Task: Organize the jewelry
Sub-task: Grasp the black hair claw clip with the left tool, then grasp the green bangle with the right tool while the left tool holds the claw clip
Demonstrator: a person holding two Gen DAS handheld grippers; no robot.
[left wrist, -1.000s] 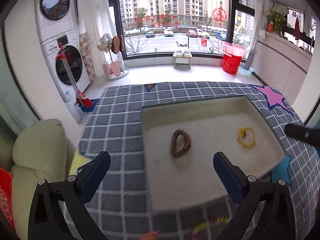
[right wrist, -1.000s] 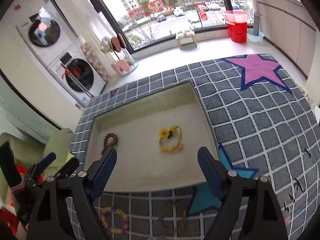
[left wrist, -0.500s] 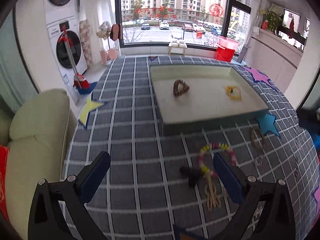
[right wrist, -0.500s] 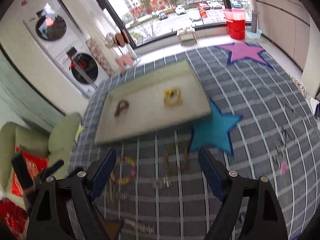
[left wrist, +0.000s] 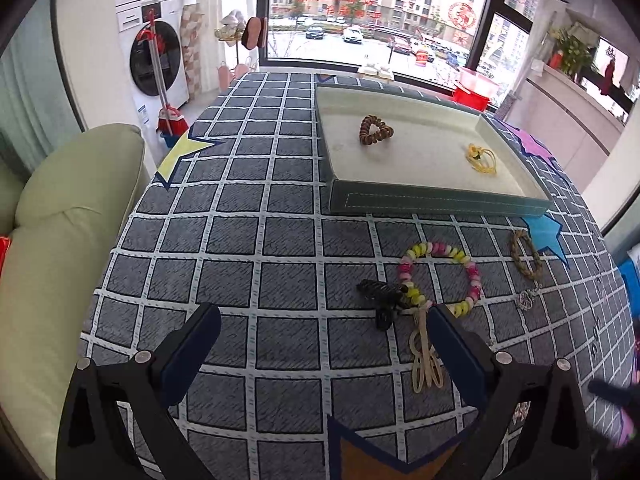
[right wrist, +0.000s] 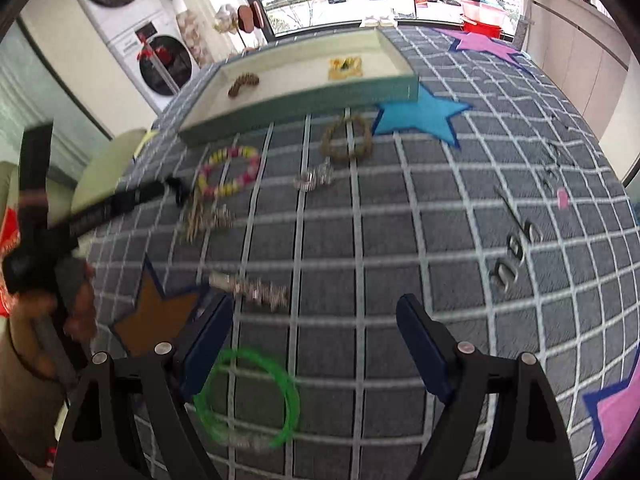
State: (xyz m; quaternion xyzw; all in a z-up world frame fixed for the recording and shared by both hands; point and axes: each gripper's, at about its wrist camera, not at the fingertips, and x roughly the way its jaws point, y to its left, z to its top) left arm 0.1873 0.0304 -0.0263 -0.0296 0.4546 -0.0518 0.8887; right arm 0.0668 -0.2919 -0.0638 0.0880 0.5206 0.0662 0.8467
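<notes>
Both tongs, left (left wrist: 324,332) & right (right wrist: 314,322), apart, empty; right view blurred, green ring (right wrist: 248,398) partly hidden.

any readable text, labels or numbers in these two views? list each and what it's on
None can be read for sure.
Red characters on the window glass: too blurred to read.
Round red decal on the right window pane: design only, not legible.
Label on the washing machine: too small.
Dark marks on the checked cloth: blurred.
</notes>
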